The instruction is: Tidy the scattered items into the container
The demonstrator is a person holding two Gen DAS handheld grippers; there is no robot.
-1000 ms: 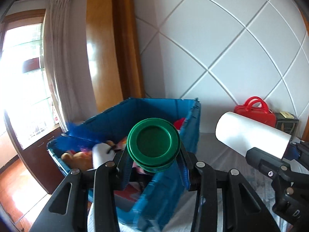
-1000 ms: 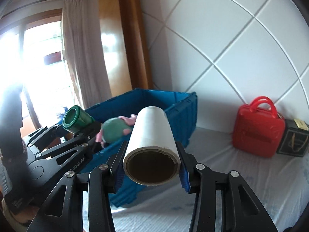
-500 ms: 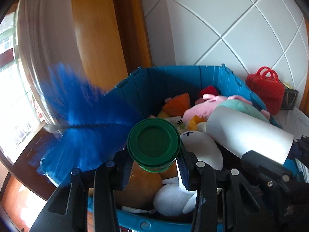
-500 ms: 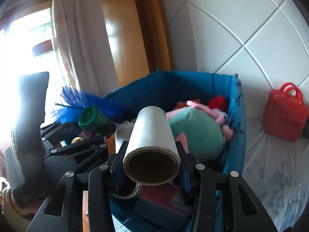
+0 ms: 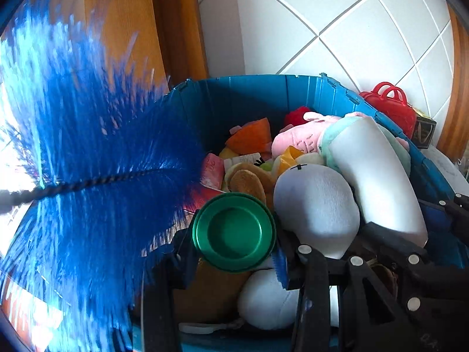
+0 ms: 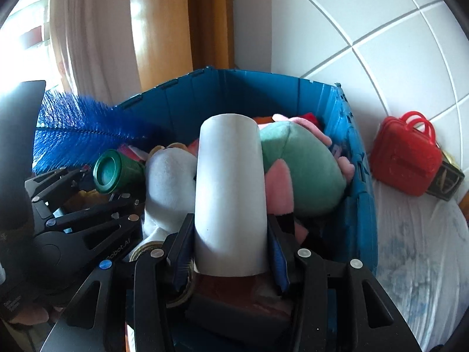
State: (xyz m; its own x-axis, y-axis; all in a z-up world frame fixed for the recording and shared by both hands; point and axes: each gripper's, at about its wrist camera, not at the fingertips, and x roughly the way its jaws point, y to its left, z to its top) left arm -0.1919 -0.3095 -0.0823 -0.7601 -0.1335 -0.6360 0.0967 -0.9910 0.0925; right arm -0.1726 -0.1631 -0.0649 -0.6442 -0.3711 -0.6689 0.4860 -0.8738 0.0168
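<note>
Both grippers are hovering over the bin (image 6: 357,205): the left gripper (image 5: 234,261), jaws just easing apart, is loosening on the can (image 5: 234,231); the right gripper (image 6: 231,249) is clamping the roll (image 6: 231,193). Next: releasing both onto the toys.

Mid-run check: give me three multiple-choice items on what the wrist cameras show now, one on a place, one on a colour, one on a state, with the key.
1. Where is the red handbag?
A. inside the blue crate
B. outside the blue crate, by the tiled wall
C. in the left gripper

2. What colour is the can between the left gripper's fingers?
A. green
B. yellow
C. white

3. What is the right gripper doing?
A. hanging empty and open
B. gripping a plush toy
C. gripping the white roll

Key: 1 B, the bag sits on the sheet beyond the crate's wall. 2 A, its rim and base are green. 3 C, both pads flank the roll's sides over the crate.
</note>
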